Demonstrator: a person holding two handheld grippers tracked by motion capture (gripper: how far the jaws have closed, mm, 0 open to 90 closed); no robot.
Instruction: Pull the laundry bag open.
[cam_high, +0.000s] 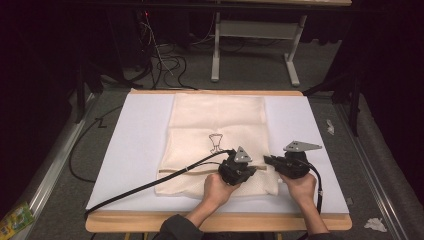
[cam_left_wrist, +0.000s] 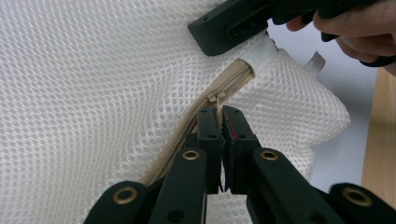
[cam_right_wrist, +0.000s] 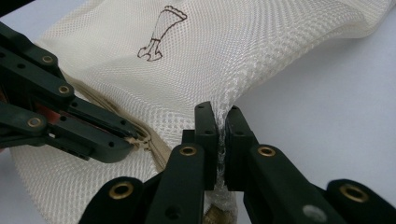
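White table (cam_high: 140, 130), zipper pull (cam_left_wrist: 215, 97) between fingers (cam_left_wrist: 208, 128)

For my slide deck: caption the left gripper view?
Left claw pinches the beige zipper pull of a cream mesh laundry bag.

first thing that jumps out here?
The cream mesh bag lying flat on the white table mat, a small outline drawing at its centre. At its near edge the left gripper pinches the zipper pull, while the right gripper clamps the mesh beside it.
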